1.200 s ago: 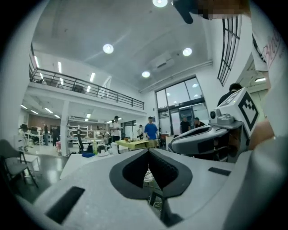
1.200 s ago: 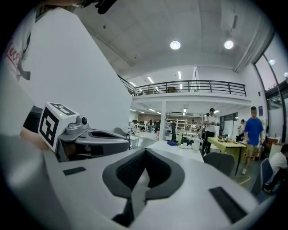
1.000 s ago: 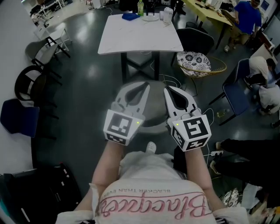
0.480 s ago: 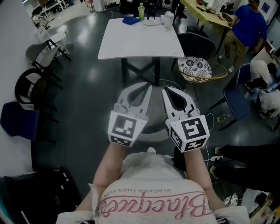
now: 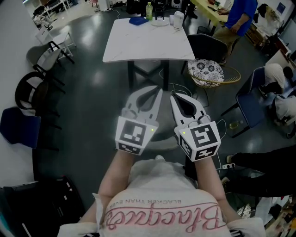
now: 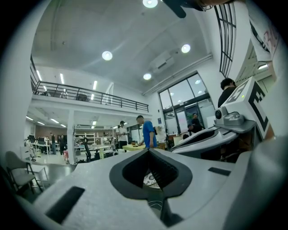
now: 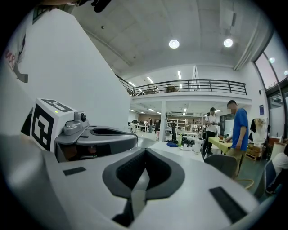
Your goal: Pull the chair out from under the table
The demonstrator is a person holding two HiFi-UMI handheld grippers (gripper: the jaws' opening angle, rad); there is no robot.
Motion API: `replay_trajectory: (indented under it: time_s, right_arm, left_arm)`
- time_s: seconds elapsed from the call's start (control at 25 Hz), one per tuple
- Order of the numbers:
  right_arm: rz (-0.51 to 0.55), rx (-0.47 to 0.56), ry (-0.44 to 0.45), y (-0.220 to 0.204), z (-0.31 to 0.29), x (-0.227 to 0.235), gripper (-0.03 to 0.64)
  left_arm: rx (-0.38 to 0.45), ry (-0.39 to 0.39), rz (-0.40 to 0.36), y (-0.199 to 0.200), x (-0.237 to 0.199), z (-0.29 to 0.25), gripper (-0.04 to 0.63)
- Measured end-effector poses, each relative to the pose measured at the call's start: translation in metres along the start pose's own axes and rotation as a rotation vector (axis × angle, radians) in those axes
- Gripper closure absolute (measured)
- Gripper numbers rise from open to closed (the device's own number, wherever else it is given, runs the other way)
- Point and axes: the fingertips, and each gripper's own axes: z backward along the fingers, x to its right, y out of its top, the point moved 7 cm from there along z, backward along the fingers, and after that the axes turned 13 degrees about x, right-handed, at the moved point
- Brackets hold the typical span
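Observation:
A white table (image 5: 148, 39) stands ahead on the dark floor. A dark chair (image 5: 206, 43) sits tucked against its right side; the chair (image 7: 223, 164) also shows in the right gripper view, beyond the table top (image 7: 173, 150). My left gripper (image 5: 159, 91) and right gripper (image 5: 172, 96) are held side by side in mid-air, short of the table, both pointing toward it. Both are shut with nothing between the jaws. Through the left gripper view, the shut left gripper (image 6: 148, 151) points level into the room. The right gripper (image 7: 145, 151) points at the table.
A wicker chair with a patterned cushion (image 5: 206, 68) stands right of the table. A blue cloth (image 5: 138, 20), a green bottle (image 5: 149, 9) and cups sit at the table's far end. Chairs (image 5: 27, 95) line the left wall. A person in blue (image 5: 236, 18) stands by a yellow table.
Both grippers have drifted slightly inward and toward the table, still shut. The person in blue at the upper right has walked leftward along the yellow table.

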Motion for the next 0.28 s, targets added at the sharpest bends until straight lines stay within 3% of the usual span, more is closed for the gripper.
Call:
replay_trajectory:
  time_s: [0.28]
  right_arm:
    - [0.004, 0.009, 0.015, -0.002, 0.006, -0.010, 0.612]
  left_arm:
    - [-0.003, -0.003, -0.010, 0.000, 0.006, 0.012, 0.589]
